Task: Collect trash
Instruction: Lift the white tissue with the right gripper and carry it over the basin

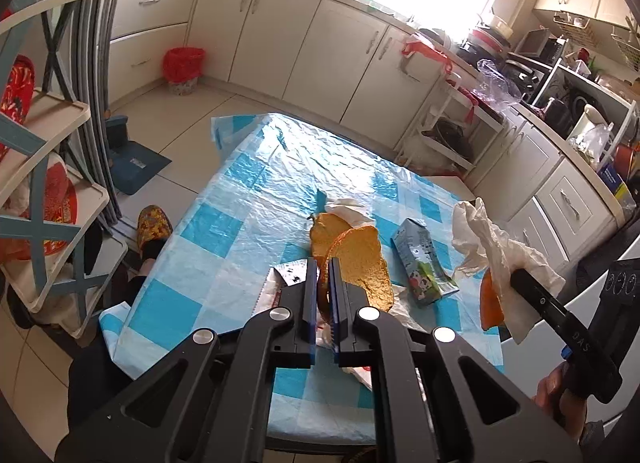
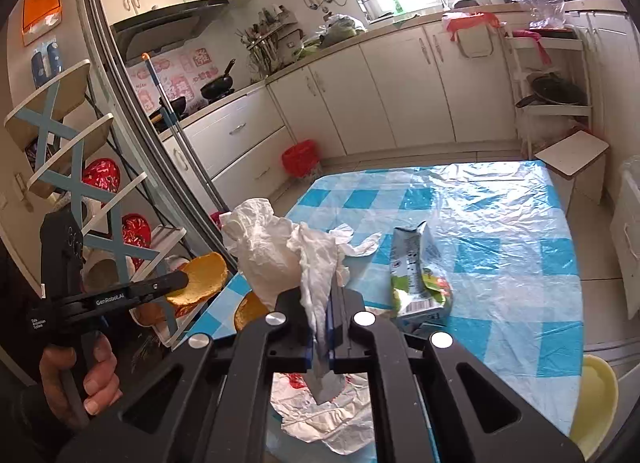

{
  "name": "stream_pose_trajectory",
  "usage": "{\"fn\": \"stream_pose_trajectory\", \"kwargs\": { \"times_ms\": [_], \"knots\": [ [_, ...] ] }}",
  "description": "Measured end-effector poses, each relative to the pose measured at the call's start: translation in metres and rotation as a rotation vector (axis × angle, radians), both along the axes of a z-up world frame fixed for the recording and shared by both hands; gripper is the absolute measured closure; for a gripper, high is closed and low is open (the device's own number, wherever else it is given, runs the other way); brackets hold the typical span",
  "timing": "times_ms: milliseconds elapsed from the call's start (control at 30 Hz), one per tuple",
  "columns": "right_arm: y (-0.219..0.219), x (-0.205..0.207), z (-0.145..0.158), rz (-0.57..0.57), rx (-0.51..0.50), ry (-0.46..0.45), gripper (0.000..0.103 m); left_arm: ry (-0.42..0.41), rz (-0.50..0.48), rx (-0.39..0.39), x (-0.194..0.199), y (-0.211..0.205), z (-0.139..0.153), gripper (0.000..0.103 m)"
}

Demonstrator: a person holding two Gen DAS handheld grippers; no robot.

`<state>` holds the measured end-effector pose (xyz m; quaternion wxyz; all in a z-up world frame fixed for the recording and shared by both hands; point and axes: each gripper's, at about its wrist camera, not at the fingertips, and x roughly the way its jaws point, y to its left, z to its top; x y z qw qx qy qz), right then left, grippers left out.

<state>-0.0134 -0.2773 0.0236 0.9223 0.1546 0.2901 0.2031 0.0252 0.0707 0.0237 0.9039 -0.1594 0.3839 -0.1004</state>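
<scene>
pinching peel [image 1: 362, 263] in left tongs [image 1: 324, 267], tissue [image 2: 288, 251] in right tongs [image 2: 322, 295]

Orange peel [image 1: 362, 263]; white tissue [image 2: 276, 251]; blue-checked tablecloth [image 2: 500, 255].

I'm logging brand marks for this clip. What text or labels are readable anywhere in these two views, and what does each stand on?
"GenRobot.AI": on the arm of the black left gripper, seen from the right wrist.
Small white lines on that gripper's handle: too small to read.
Letters on the black right gripper: too blurred to read.
Print on the crushed blue and green drink carton: too small to read.
Red and pink wall stickers behind the stove: unreadable.
</scene>
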Motion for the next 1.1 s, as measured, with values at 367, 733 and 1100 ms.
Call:
{"fn": "stream_pose_trajectory", "kwargs": {
  "times_ms": [367, 733, 1100],
  "knots": [
    [-0.065, -0.037, 0.002, -0.214, 0.023, -0.017, 0.097, -0.050, -0.117, -0.009, -0.020, -0.048, 0.023, 0.098],
    [-0.129, -0.062, -0.022, -0.530, -0.022, 0.104, 0.097, -0.054, -0.264, 0.003, -0.029, -0.124, 0.025, 0.098],
    [-0.191, -0.077, -0.081, -0.739, 0.052, 0.351, 0.097, -0.046, -0.421, 0.026, -0.045, -0.208, 0.016, 0.098]
  ]
}}
